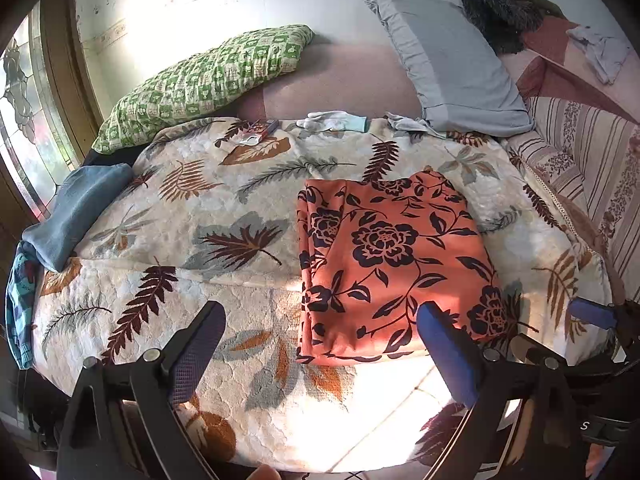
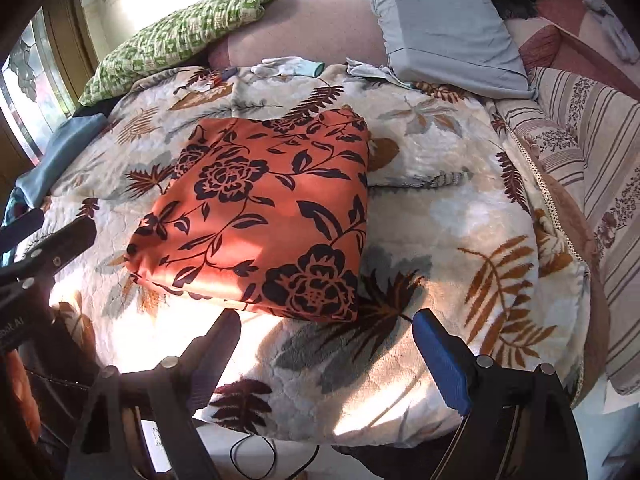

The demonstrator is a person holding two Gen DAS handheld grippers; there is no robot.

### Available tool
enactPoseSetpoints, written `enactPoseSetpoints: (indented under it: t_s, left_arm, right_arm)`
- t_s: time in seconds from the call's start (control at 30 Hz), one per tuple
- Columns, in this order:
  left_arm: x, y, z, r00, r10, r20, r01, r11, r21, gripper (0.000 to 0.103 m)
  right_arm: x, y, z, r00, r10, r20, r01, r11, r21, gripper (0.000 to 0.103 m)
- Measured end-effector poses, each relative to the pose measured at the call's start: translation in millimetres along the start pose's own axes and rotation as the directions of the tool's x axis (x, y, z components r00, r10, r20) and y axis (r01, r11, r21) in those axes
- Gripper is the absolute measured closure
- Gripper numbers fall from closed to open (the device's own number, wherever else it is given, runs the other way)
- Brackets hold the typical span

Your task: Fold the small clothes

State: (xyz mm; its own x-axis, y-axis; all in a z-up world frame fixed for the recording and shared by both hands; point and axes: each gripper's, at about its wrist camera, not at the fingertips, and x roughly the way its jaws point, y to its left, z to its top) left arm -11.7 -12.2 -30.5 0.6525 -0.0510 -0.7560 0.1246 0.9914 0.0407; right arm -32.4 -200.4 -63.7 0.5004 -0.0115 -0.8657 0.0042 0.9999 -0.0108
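An orange garment with a black flower print (image 1: 384, 264) lies folded into a rough rectangle on the leaf-patterned blanket (image 1: 200, 216). It also shows in the right wrist view (image 2: 264, 216). My left gripper (image 1: 320, 344) is open and empty, hovering above the blanket's near edge just in front of the garment. My right gripper (image 2: 326, 344) is open and empty, hovering just in front of the garment's near right corner. The right gripper's blue pad shows at the right edge of the left wrist view (image 1: 588, 314).
A green checked pillow (image 1: 208, 80) and a grey-blue pillow (image 1: 452, 64) lie at the back. A blue cloth (image 1: 76, 212) lies at the left edge. White gloves (image 1: 332, 120) and a small packet (image 1: 260, 130) sit near the pillows. A striped cover (image 2: 592, 184) lies to the right.
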Motion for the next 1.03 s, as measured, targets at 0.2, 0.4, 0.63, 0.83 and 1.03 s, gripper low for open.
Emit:
enactPoseSetpoints:
  t_s: [0.2, 0.4, 0.63, 0.83, 1.03]
  left_arm:
    - [-8, 4, 0, 1.000, -0.004, -0.011, 0.004, 1.000, -0.023, 0.006]
    - [-9, 10, 4, 0.999, -0.022, -0.034, 0.020, 0.998, -0.053, 0.005]
    - [-9, 8, 12, 0.997, -0.055, -0.045, 0.052, 0.997, -0.053, 0.003]
    - [-6, 5, 17, 0.991, -0.120, -0.057, 0.117, 0.992, -0.052, 0.002]
    - [-6, 2, 20, 0.991, -0.125, -0.040, 0.123, 0.991, -0.048, 0.002]
  right_arm:
    - [-23, 6, 1, 0.997, -0.017, 0.073, 0.018, 1.000, -0.007, 0.013]
    - [-27, -1, 2, 0.995, -0.048, 0.083, 0.046, 0.999, 0.021, 0.013]
    - [-41, -2, 9, 0.989, -0.077, 0.129, 0.077, 0.997, 0.008, 0.013]
    - [-48, 0, 15, 0.983, -0.085, 0.164, 0.088, 0.996, -0.008, 0.013]
    - [-46, 1, 17, 0.983, -0.082, 0.164, 0.084, 0.996, -0.008, 0.013]
